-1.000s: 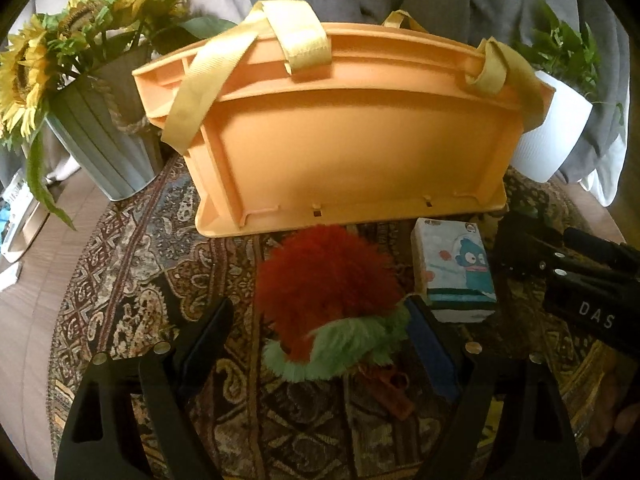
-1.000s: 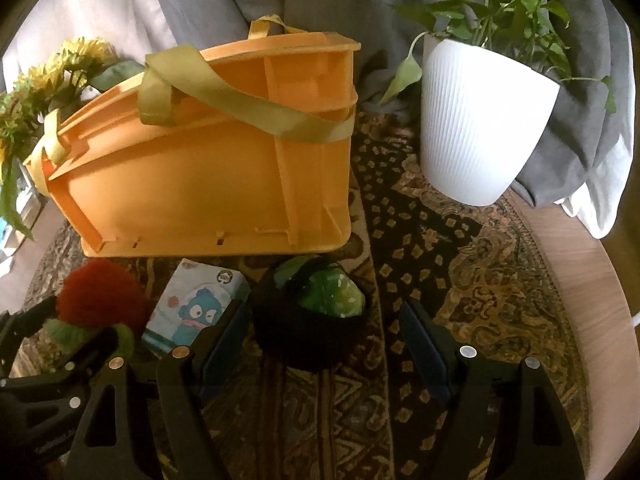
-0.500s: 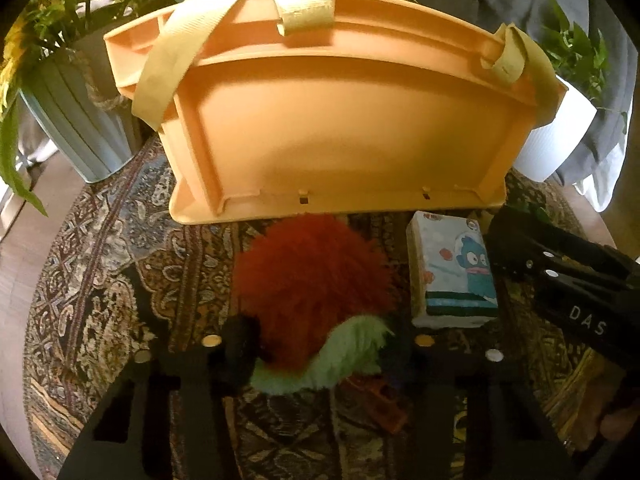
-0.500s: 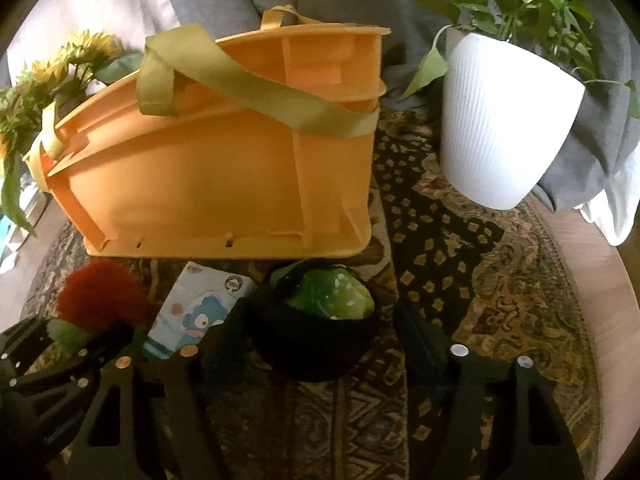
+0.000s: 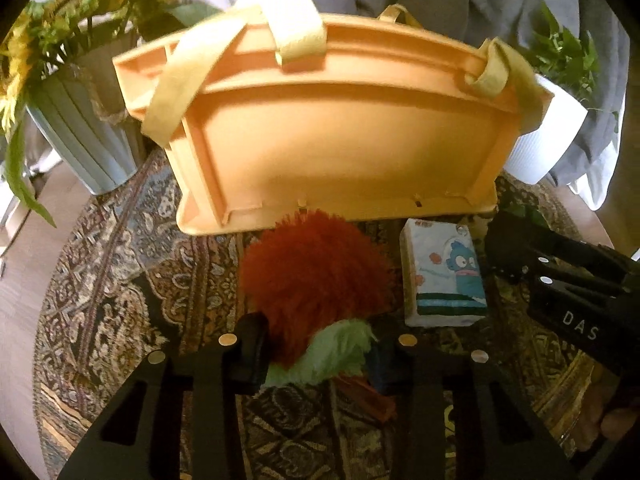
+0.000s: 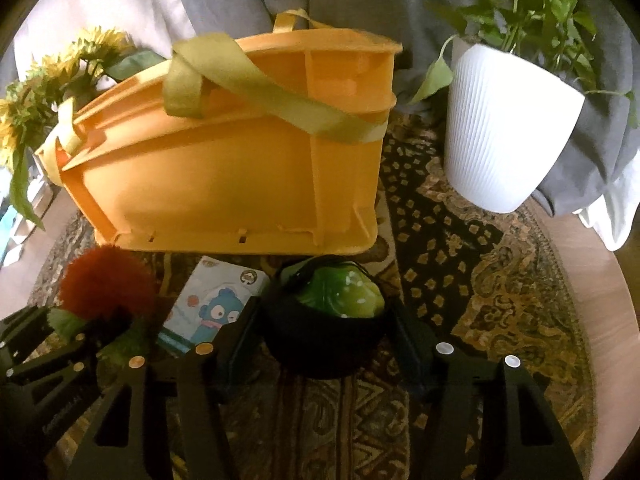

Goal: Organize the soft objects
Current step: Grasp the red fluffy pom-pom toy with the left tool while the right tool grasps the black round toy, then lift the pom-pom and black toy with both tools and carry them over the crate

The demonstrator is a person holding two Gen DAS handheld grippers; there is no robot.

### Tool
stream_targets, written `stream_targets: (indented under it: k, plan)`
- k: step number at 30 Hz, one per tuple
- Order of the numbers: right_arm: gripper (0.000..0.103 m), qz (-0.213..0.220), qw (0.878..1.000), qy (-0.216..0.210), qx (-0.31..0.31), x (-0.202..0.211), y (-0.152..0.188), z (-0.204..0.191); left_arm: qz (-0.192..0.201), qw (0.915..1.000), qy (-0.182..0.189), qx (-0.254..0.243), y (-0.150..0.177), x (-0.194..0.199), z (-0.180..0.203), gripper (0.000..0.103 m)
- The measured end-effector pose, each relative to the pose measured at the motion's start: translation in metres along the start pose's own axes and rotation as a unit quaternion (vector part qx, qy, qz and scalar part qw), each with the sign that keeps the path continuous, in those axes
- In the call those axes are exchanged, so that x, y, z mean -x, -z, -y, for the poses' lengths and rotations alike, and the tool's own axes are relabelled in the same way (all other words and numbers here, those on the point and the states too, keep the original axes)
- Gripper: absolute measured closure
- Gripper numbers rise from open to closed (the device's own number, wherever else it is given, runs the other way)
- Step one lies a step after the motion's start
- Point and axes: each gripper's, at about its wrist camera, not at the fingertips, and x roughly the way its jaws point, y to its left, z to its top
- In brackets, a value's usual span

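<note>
Both wrist views look low and close toward the shared orange basket [image 5: 336, 136], side by side.

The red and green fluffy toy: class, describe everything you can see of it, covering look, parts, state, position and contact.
The fluffy toy is a shaggy, plush-looking ball: deep red fur above, a pale green tuft below. It sits on the patterned rug, in front of the orange bin and beside the tissue pack. The left gripper is clamped on its lower, green part.

The orange basket [image 5: 340, 144] hides its own inside. The red-and-green plush [image 5: 316, 300] covers a reddish item [image 5: 370, 400] too hidden to identify. The sunflowers [image 6: 36, 108] run off the frame's left edge.
</note>
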Motion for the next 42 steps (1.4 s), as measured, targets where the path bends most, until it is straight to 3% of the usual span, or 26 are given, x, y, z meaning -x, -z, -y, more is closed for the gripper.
stream_targets:
  k: [18,29,42]
  plan:
    - [0.041,0.082,0.996,-0.021,0.016,0.076,-0.024,-0.017,0.081,0.9967,0.006,0.003,-0.014,0.071,-0.001,0.065]
    - [0.041,0.135,0.990,-0.040,0.020,0.119,-0.038,-0.026,0.148,0.9889,0.001,-0.004,-0.029,0.118,-0.002,0.065]
    - [0.041,0.185,0.982,-0.044,0.021,0.134,-0.062,-0.032,0.196,0.9807,0.000,-0.003,-0.058,0.139,-0.004,0.065]
